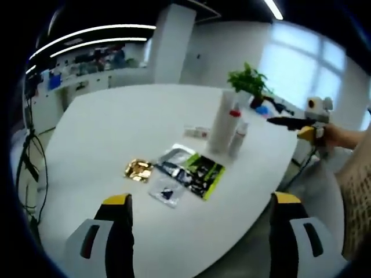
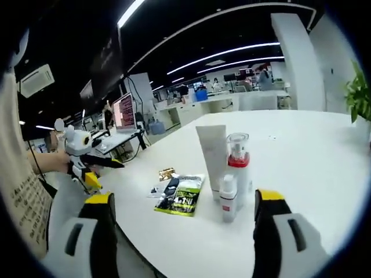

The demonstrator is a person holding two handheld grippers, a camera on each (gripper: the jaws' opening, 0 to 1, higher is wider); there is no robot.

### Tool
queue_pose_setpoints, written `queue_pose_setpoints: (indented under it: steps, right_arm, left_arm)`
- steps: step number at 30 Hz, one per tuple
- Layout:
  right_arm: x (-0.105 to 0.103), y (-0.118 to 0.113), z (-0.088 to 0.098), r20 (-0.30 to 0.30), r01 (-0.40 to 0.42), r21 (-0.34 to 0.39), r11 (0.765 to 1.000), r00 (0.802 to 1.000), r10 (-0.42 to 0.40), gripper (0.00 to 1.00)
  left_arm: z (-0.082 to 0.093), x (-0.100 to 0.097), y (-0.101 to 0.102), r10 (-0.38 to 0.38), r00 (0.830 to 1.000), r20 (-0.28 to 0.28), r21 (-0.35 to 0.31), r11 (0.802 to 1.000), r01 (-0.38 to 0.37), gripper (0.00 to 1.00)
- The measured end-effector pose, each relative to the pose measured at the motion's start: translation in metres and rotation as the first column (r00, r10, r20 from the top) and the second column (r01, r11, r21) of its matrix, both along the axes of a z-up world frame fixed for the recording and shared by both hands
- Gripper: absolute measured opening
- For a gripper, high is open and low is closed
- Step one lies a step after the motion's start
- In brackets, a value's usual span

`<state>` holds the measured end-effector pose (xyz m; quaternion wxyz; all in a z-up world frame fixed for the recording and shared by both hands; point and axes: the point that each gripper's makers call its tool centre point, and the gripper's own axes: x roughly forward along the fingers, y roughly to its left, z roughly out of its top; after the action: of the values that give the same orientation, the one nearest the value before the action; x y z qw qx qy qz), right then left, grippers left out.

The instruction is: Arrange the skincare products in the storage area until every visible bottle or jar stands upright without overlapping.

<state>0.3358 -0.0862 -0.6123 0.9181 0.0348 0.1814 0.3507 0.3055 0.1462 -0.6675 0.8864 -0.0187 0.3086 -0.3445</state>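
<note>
Both released: left hand-held gripper [image 1: 200, 208] and right hand-held gripper [image 2: 181, 205]; near the glossy white surface [image 1: 127, 124] edge, upright matte tube [image 2: 212, 156], clear-capped red-collared pump bottle [image 2: 238, 165], small bottle [image 2: 228, 200], beside flat crinkled sachets [image 2: 179, 197].

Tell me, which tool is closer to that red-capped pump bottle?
The right tool: the pump bottle stands just ahead between its open jaws. The left tool hangs back off the table edge, beyond the packets.

White tube [image 2: 212, 157], red-collared pump bottle [image 2: 238, 165], small bottle [image 2: 228, 199] standing upright together.
</note>
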Motion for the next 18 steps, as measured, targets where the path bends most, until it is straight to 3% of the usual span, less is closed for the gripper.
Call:
queue_pose_setpoints:
  steps: [12,16,18]
  right_arm:
    - [0.067,-0.009,0.04,0.06,-0.004,-0.038,0.999,0.998,0.007,1.0]
    - [0.09,-0.013,0.05,0.077,-0.004,-0.111,0.994,0.997,0.013,0.95]
    - [0.101,-0.02,0.044,0.026,0.0,-0.182,0.983,1.0,0.005,0.85]
  left_arm:
    - [0.001,0.011,-0.004,0.026,1.0,0.001,-0.054,0.998,-0.026,0.96]
    - [-0.002,0.014,-0.001,0.033,0.999,-0.006,-0.06,0.998,-0.034,0.95]
    - [-0.005,0.016,0.0,0.037,0.999,-0.012,-0.061,0.997,-0.038,0.95]
